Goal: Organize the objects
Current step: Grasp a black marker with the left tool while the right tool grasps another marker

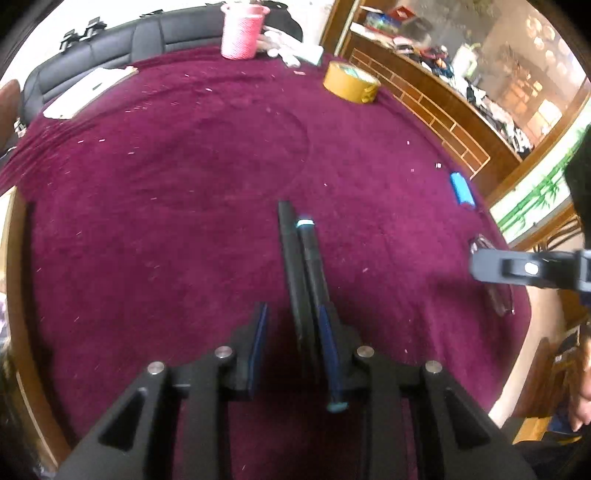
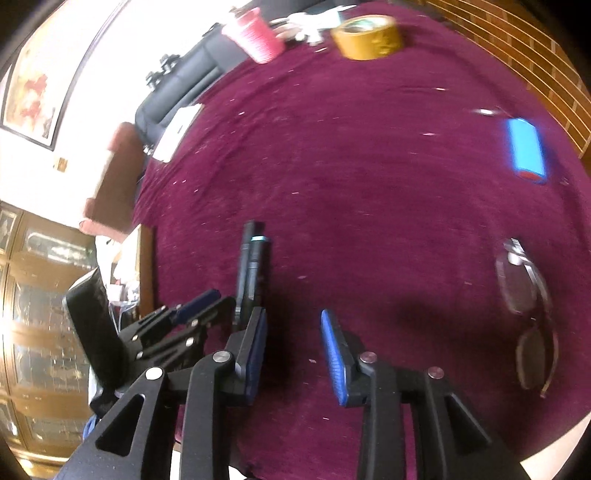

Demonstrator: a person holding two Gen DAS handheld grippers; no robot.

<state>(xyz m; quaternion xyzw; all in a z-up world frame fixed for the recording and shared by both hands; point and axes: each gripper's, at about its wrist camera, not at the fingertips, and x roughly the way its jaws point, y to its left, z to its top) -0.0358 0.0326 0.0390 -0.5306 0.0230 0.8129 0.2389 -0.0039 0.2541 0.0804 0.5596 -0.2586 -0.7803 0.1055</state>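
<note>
Both tongs, left (image 1: 291,354) and right (image 2: 293,354), tilt downward, apart, over the maroon cloth (image 1: 184,184).

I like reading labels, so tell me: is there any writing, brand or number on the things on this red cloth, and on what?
None can be read.
Tape roll: yellow marks on its side, too blurred to read.
Blue tube: no legible print.
Pink cup: no text seen.
Pen and black bar between the left claw's pads: no print seen.
</note>
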